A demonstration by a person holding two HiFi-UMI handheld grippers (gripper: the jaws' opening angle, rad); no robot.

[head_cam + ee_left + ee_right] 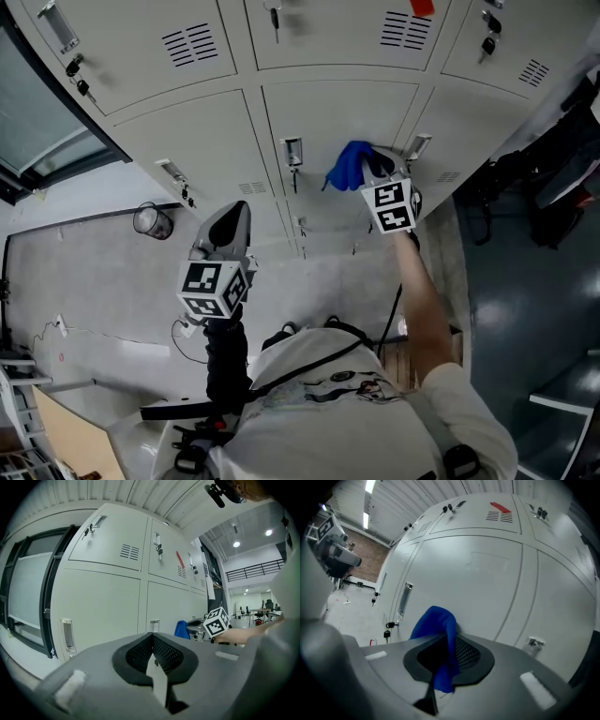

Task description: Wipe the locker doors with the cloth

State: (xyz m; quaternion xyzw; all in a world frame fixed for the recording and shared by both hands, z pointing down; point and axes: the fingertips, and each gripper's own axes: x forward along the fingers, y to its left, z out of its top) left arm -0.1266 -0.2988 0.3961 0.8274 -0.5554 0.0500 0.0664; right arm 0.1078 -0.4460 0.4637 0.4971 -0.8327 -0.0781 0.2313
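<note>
A blue cloth (350,165) is pinched in my right gripper (373,167), which presses it against a lower middle locker door (342,122) near that door's right edge. In the right gripper view the blue cloth (438,634) hangs from between the shut jaws, against the pale grey locker door (487,588). My left gripper (230,228) hangs lower and to the left, away from the lockers, its jaws shut with nothing in them. In the left gripper view the lockers (112,592) fill the frame, with the cloth (182,629) and the right gripper's marker cube (217,622) at the right.
Recessed handles (292,151) and hanging keys (275,17) stick out of the doors. A red tag (422,7) sits on an upper door. A dark window frame (37,103) borders the lockers on the left. A glass jar (152,221) stands on the floor; black bags (553,178) lie at the right.
</note>
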